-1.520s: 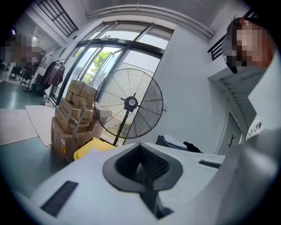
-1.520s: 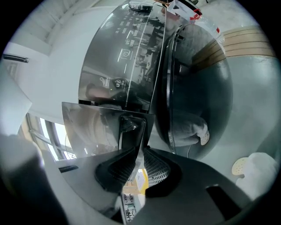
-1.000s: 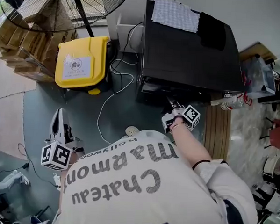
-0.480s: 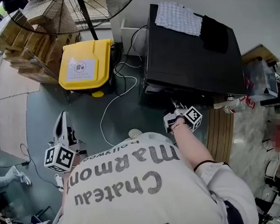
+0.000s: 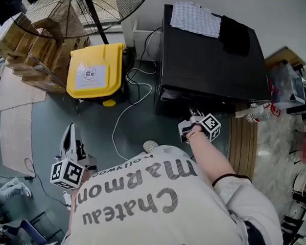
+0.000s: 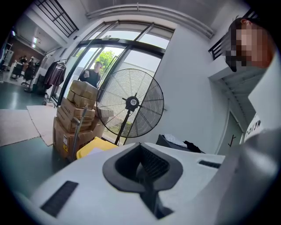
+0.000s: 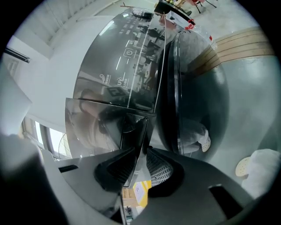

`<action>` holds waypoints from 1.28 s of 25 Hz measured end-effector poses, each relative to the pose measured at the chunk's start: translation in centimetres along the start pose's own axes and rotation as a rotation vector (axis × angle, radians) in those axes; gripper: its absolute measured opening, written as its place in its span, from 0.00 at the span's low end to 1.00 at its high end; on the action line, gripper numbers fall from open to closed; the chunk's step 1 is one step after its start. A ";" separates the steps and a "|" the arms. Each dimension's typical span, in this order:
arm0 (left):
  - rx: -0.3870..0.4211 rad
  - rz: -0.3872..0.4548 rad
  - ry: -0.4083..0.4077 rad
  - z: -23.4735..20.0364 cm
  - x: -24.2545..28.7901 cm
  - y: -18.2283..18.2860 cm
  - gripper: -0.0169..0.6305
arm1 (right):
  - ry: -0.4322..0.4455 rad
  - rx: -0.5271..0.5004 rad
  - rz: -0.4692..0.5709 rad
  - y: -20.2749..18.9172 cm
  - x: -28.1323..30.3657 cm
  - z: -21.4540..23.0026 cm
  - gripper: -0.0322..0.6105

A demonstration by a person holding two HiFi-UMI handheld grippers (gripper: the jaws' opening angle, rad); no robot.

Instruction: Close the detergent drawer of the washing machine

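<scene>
Grey-green floor (image 5: 132, 128) fills the head view, where the right gripper (image 5: 193, 117) is up against the front of the black washing machine (image 5: 207, 55). The left gripper (image 5: 69, 133) hangs well apart from it, with a white cable (image 5: 124, 113) lying between them. Only the left gripper view shows that gripper's jaws pressed together on nothing, a fan (image 6: 131, 103) and stacked cardboard boxes (image 6: 74, 118) far ahead. Only the right gripper view shows the detergent drawer (image 7: 109, 127): its glossy front juts toward the gripper, its edge pinched between the jaws, the round door (image 7: 197, 88) just beside.
</scene>
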State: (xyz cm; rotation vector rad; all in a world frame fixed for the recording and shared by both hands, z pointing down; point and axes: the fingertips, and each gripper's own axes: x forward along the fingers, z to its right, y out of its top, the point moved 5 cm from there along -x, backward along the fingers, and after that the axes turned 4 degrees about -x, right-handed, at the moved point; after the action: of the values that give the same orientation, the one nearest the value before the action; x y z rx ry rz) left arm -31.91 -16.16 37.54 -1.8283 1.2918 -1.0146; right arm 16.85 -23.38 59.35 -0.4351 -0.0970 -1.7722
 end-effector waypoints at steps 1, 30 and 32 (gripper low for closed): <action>0.000 -0.003 -0.007 0.0 0.1 0.0 0.04 | -0.005 -0.009 0.004 0.0 0.0 -0.1 0.18; 0.017 -0.133 -0.319 5.0 2.5 -3.2 0.04 | 0.234 -0.435 0.070 -5.2 -10.6 -17.6 0.15; 0.019 -0.132 -0.328 5.1 1.8 -3.2 0.04 | 0.226 -0.550 0.052 -6.0 -11.2 -18.9 0.15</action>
State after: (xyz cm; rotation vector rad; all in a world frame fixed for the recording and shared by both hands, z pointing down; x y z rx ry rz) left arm -25.63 -16.57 38.28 -1.9870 0.9731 -0.7500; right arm 8.64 -17.11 39.03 -0.6160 0.5680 -1.7712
